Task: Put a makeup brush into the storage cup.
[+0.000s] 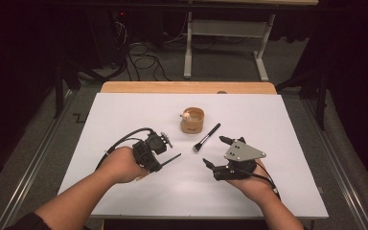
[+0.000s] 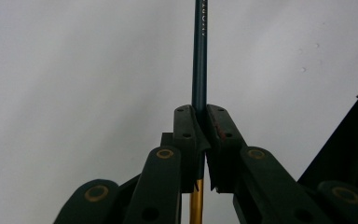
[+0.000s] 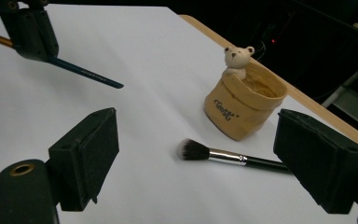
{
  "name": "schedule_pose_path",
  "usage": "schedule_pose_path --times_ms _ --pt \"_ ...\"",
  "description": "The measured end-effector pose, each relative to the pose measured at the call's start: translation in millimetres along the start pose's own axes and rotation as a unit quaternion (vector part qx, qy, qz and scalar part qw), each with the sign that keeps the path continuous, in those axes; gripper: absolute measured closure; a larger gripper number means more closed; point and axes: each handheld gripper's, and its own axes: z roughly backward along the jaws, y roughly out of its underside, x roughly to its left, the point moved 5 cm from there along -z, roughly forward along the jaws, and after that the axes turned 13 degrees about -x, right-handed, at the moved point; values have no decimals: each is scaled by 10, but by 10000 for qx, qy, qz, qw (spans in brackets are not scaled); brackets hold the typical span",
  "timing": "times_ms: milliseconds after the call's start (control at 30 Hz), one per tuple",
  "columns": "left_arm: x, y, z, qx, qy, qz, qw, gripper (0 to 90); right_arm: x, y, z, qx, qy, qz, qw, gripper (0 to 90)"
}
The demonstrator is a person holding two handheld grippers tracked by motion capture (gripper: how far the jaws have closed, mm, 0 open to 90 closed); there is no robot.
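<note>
Your left gripper [image 1: 172, 159] pinches a thin dark brush [image 2: 199, 56] well left of the bear cup [image 1: 192, 120]; your right gripper [image 1: 212, 152] is spread with nothing between its jaws. The makeup brush [image 1: 206, 137] lies on the white sheet [image 1: 124, 110] just right of that cup.

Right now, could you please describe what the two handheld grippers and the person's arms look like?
Both grippers are black. The left gripper trails a looping black cable. The right gripper carries a grey three-cornered plate with dark screw holes. Brass-coloured rivets ring their linkage arms, and the jaws have flat black foam-like pads. The forearms are bare, a dark sleeve at the left elbow.
</note>
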Motion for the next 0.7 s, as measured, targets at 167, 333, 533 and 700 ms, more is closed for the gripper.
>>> schedule_pose_path --times_ms 167,333,533,700 --pt "-21 1 -13 38 71 -57 10000 830 90 57 14 4 -189 138 9997 158" --pt "-41 4 -31 93 90 -108 9999 830 196 105 1 129 -285 363 9989 158" --pt "-66 2 -46 123 130 -152 9997 831 283 156 -45 285 -453 580 9969 162" --pt "-105 0 -64 181 171 -207 9995 831 330 174 -44 313 -475 683 9960 200"
